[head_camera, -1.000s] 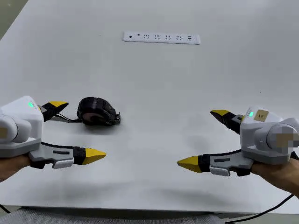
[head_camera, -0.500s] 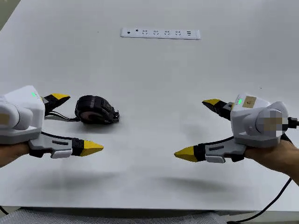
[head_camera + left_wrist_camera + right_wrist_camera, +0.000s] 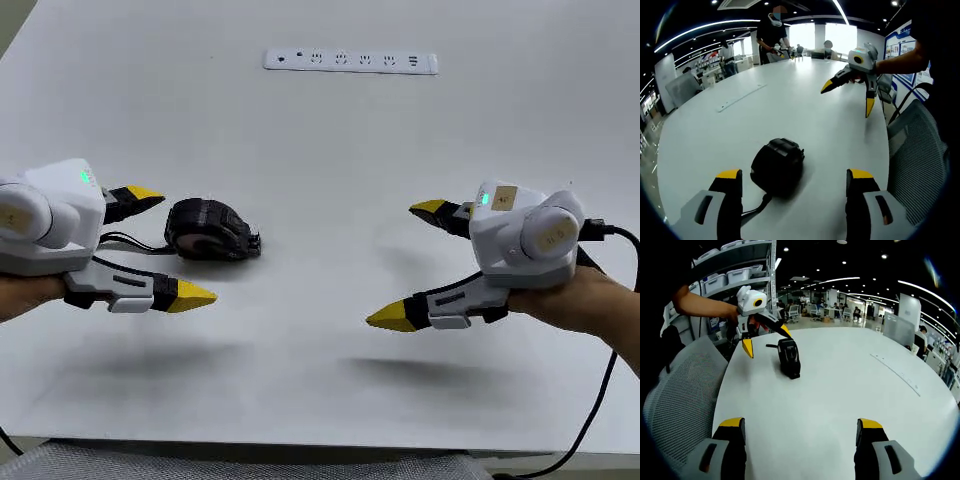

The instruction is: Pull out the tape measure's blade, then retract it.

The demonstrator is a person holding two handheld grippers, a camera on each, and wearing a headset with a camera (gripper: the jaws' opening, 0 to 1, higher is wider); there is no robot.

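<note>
A black tape measure (image 3: 210, 229) lies on the white table (image 3: 330, 140), left of centre, with a thin black strap trailing to its left. My left gripper (image 3: 172, 243) is open, its yellow-tipped jaws spread either side of the tape measure's left end without touching it. In the left gripper view the tape measure (image 3: 777, 165) sits just ahead, between the jaws. My right gripper (image 3: 410, 264) hovers open over the table's right part, well apart from the tape measure (image 3: 789, 357), with nothing between its jaws. No blade is drawn out.
A white power strip (image 3: 351, 61) lies at the far side of the table. A black cable (image 3: 600, 385) runs from the right gripper off the near edge. A grey mesh chair (image 3: 680, 395) stands by the table. People (image 3: 771, 30) stand in the background.
The right gripper has moved left and a little farther over the table, toward the middle. The left gripper has edged up beside the tape measure, which has stayed put.
</note>
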